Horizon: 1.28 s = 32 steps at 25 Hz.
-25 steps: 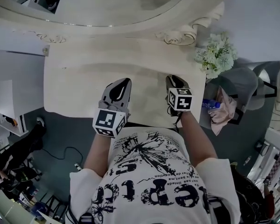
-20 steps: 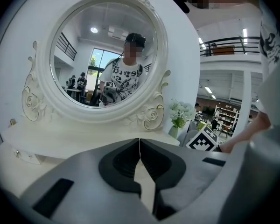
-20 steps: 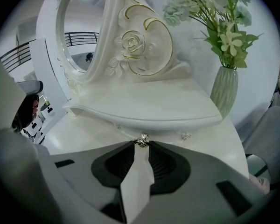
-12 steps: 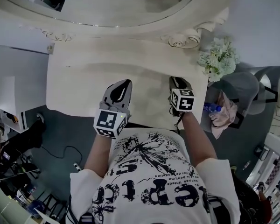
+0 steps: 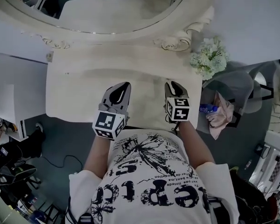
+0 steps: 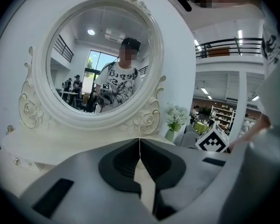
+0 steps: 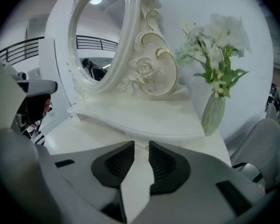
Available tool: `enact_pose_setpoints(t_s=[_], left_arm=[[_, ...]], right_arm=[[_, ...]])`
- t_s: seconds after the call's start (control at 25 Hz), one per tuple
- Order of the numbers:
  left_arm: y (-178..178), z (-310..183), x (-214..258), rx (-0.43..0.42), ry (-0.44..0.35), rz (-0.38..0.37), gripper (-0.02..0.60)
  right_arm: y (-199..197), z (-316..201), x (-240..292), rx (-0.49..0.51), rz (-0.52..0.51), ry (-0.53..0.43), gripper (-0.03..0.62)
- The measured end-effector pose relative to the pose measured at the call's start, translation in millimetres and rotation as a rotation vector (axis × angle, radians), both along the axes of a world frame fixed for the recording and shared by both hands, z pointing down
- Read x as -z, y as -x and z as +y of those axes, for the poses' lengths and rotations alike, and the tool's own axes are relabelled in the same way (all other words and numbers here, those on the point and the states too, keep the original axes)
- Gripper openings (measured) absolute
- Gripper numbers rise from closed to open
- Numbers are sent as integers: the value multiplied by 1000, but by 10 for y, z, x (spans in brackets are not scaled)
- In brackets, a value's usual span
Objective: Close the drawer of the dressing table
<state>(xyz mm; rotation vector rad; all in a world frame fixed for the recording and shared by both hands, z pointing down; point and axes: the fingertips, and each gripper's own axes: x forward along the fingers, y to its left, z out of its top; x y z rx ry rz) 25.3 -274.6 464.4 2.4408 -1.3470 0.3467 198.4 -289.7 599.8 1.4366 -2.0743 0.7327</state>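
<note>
My right gripper (image 7: 141, 148) hangs over the dressing table (image 7: 144, 118), its jaws opening with nothing between them. Ahead I see the oval mirror (image 7: 95, 34), with a ribbed vase (image 7: 213, 113) of white flowers (image 7: 223, 31) to its right.

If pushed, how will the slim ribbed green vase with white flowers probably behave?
Probably tips easily: the slim ribbed green vase is narrow, and its white flowers spread wide above. It looks ceramic, so perhaps slippery and fragile.
</note>
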Motion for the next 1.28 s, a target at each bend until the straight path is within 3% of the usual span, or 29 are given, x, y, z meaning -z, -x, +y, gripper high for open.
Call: enact_pose_setpoints(t_s=[0.16, 0.56, 0.68, 0.8, 1.28], left_arm=[[-81, -11, 140, -27, -31, 3, 20], [-310, -141, 710, -82, -163, 18, 20], [-338, -149, 901, -96, -192, 57, 20], [-319, -178, 1072, -90, -208, 115, 20], [-393, -112, 1186, -110, -232, 92, 20]], right_arm=[[1, 3, 464, 4, -1, -122, 42], [-29, -40, 1897, 8, -111, -511, 20], [-22, 30, 2193, 30, -132, -593, 17], [-28, 80, 2352, 45, -116, -637, 17], [-19, 108, 2398, 46, -123, -635, 17]])
